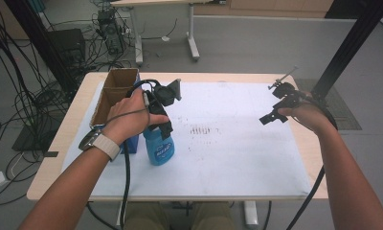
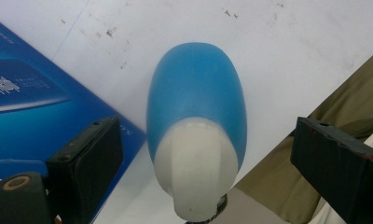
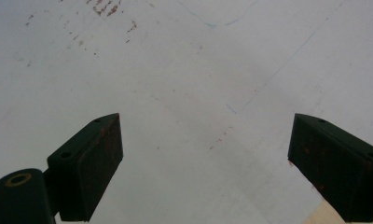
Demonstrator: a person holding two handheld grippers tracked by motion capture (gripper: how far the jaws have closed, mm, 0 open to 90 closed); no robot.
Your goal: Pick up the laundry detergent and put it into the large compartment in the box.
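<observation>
Hovering directly over a blue spray bottle (image 2: 196,100), the left gripper (image 2: 201,158) has its two black jaws spread wide, one on either side of the bottle's white cap (image 2: 196,172), and neither pad touches it. In the left gripper view a clear gap shows on both sides of the cap. From the high view, the left gripper (image 1: 162,120) sits at the top of the bottle (image 1: 159,146), which stands upright on the white sheet (image 1: 237,158) near the table's left side, the person's left hand (image 1: 129,117) wrapped around the tool's body (a pale watch strap is on that wrist).

Just beside the bottle, on its left, stands a blue box (image 2: 31,107); whether the two touch I cannot tell. Behind them is an open cardboard box (image 1: 114,93) at the sheet's far left corner.

Well apart, over the right side of the sheet, the right gripper (image 3: 205,163) also has its jaws set wide with nothing between them, only the bare, faintly stained sheet (image 3: 184,70) beneath. The high view shows that gripper (image 1: 275,115) held in the right hand (image 1: 309,115) near the table's (image 1: 60,139) right edge.
</observation>
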